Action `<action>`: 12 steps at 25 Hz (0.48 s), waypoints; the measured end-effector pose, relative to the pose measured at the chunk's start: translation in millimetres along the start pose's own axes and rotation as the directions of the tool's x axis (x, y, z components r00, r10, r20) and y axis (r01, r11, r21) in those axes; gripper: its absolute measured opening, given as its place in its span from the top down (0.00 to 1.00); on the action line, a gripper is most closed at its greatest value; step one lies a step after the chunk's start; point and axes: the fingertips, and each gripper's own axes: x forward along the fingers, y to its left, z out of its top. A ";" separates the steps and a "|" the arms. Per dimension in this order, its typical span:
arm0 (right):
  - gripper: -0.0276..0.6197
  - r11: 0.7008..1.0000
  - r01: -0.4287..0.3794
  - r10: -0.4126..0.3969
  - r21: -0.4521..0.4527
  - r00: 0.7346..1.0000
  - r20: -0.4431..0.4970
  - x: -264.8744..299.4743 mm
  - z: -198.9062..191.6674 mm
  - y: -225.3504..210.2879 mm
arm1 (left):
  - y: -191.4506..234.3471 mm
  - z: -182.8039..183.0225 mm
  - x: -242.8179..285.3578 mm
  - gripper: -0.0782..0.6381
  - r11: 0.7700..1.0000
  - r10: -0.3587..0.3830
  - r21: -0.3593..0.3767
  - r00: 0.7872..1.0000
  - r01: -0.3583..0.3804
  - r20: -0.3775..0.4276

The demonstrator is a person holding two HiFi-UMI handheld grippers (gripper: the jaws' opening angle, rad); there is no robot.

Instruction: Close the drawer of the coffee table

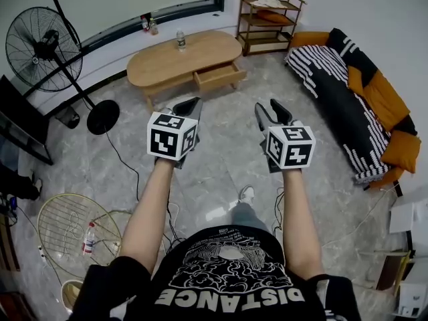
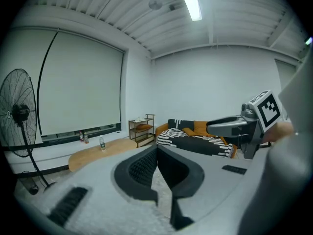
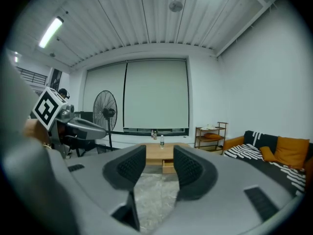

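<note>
The oval wooden coffee table [image 1: 175, 57] stands across the room near the window wall, and its drawer [image 1: 219, 76] is pulled out toward me. A water bottle [image 1: 180, 41] stands on top of it. I hold both grippers out in front of me, well short of the table. My left gripper [image 1: 194, 103] is shut with nothing in it, its pads meeting in the left gripper view [image 2: 156, 151]. My right gripper [image 1: 267, 107] is open and empty. Between its jaws the right gripper view [image 3: 160, 153] frames the far table and the drawer [image 3: 167, 167].
A standing fan [image 1: 43, 49] and its round base are on the left. A striped sofa [image 1: 348, 92] with orange cushions runs along the right. A wooden shelf [image 1: 267, 22] stands beyond the table. A loose fan grille [image 1: 70, 226] and cables lie on the marble floor near me.
</note>
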 end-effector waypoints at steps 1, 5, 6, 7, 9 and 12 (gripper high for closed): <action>0.68 1.000 -0.003 0.003 0.002 1.000 0.001 4.8 0.0 -3.2 | 1.9 -0.1 4.9 0.89 1.000 0.002 0.001 1.000 -0.002 -0.002; 0.60 1.000 -0.025 0.025 0.016 1.000 0.001 27.5 -2.7 -20.2 | 9.5 -0.8 28.0 0.89 1.000 0.020 0.000 1.000 -0.020 -0.015; 0.59 0.999 -0.030 0.030 0.020 1.000 0.001 34.0 -3.2 -26.2 | 11.2 0.0 35.5 0.89 1.000 0.026 -0.001 0.999 -0.026 -0.019; 0.58 0.999 -0.036 0.036 0.023 0.999 0.002 41.3 -3.5 -32.7 | 13.1 1.4 43.9 0.89 0.999 0.032 -0.002 0.999 -0.032 -0.022; 0.53 0.998 -0.049 0.049 0.029 0.999 0.001 58.4 -4.4 -47.9 | 17.3 4.8 63.3 0.89 0.999 0.045 -0.001 0.999 -0.045 -0.028; 0.51 0.997 -0.069 0.069 0.037 0.998 0.000 90.3 -3.2 -74.7 | 27.1 9.1 97.2 0.89 0.998 0.068 0.000 0.997 -0.068 -0.043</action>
